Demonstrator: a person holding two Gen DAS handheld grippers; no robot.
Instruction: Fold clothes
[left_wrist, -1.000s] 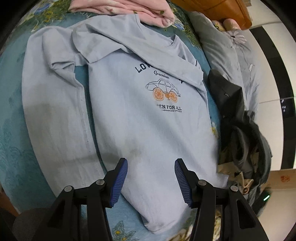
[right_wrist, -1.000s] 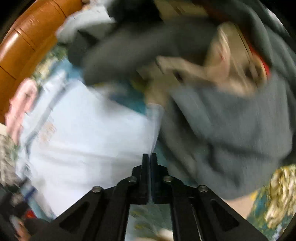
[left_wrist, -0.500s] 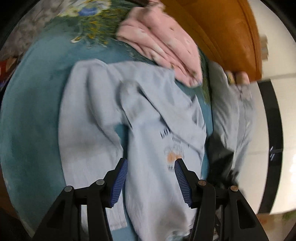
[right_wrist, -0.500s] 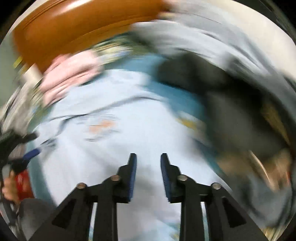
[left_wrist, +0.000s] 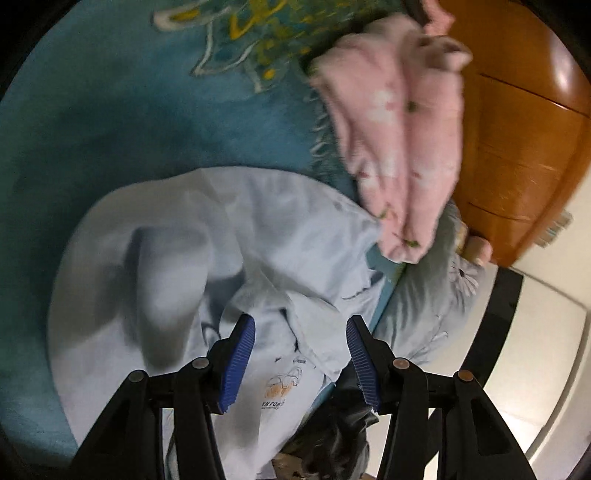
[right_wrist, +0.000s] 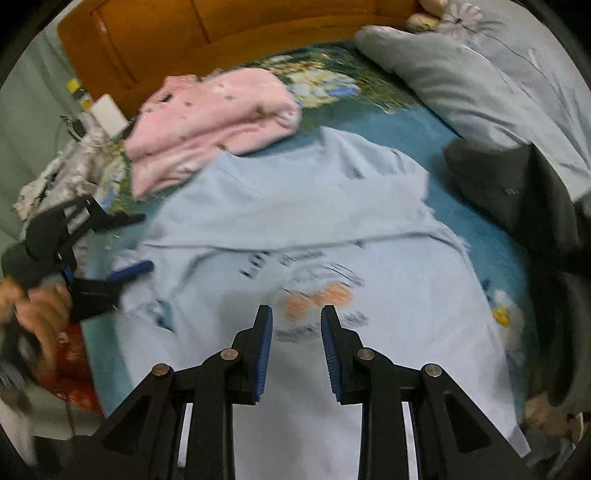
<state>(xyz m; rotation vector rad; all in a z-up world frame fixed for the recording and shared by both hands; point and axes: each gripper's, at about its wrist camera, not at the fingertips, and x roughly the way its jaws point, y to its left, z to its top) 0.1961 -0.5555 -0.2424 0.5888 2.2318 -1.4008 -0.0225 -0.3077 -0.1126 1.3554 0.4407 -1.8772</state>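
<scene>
A light blue T-shirt (right_wrist: 332, 229) with a car print lies spread on the teal bedspread (right_wrist: 491, 236), its upper part rumpled in the left wrist view (left_wrist: 177, 266). My left gripper (left_wrist: 299, 358) hangs open above the shirt's collar and sleeve area, nothing between its blue pads. The right gripper (right_wrist: 296, 347) is open over the print at the shirt's middle, holding nothing. In the right wrist view the left gripper (right_wrist: 110, 266) shows at the shirt's left edge, held by a hand (right_wrist: 40, 314).
A pink garment (right_wrist: 210, 122) lies at the head of the bed, touching the shirt's top (left_wrist: 402, 140). Dark clothes (right_wrist: 517, 192) and a grey pillow (right_wrist: 461, 81) lie to the right. An orange wooden headboard (right_wrist: 221, 33) stands behind.
Both grippers have swung toward the head of the bed. The right gripper, shut a second ago over the dark clothes, is open and now over the blue shirt.
</scene>
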